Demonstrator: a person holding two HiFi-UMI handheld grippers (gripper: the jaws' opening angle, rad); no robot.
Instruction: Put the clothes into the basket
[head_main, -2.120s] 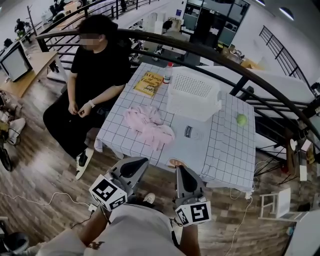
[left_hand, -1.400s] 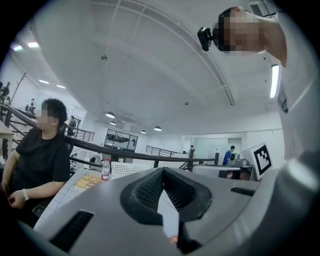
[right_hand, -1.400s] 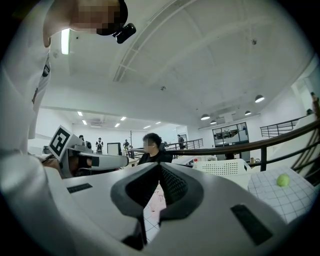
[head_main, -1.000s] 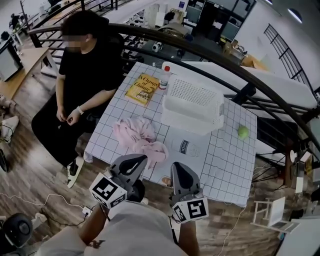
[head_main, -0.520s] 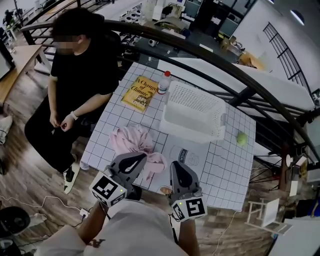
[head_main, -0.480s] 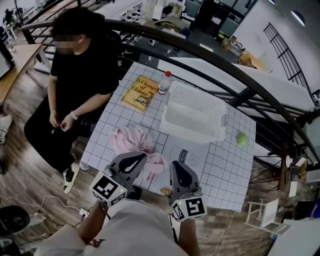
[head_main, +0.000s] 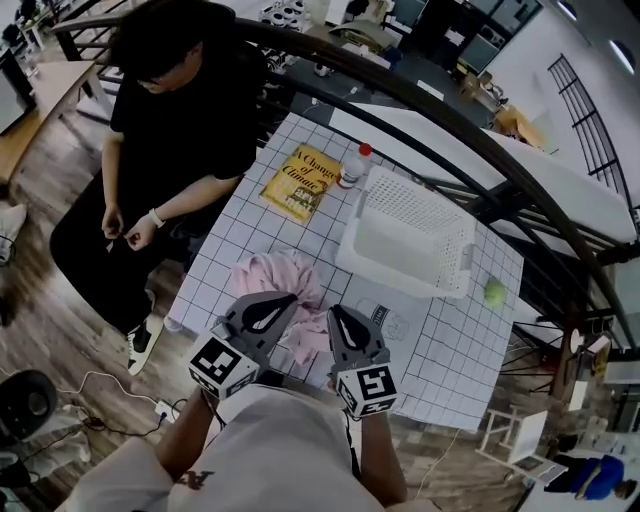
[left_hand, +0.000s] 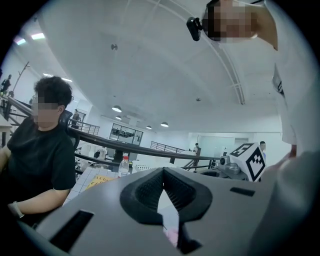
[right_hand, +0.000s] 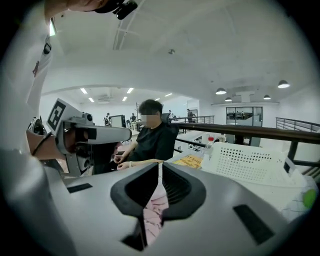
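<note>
The pink clothes (head_main: 272, 275) lie in a loose, rumpled heap on the checked tabletop (head_main: 450, 340), towards its near left part. They sit just beside the white perforated basket (head_main: 400, 270) and not in it. The fabric is soft and bunched into folds, with no flat edge to be made out, and it lies as it did a moment ago. The basket stands open-topped and looks empty.

What is new is the reach. A second ago both tools were short of the tabletop's near edge; now they are over it. The tip of the left tool (head_main: 285, 300) overlaps the heap, and the right tool (head_main: 338, 312) is just beside the heap's near right edge. Both tools have their jaws together and hold nothing, and pink shows below each in its own gripper view. The approach looks nearly done, but the jaws would have to part before any grasp, so no clothes are picked up yet.

Beyond the clothes lie a yellow book (head_main: 303, 183) and a red-capped bottle (head_main: 351, 166), and a green ball (head_main: 494, 292) rests right of the basket. A person in black (head_main: 170, 110) sits at the left side.
</note>
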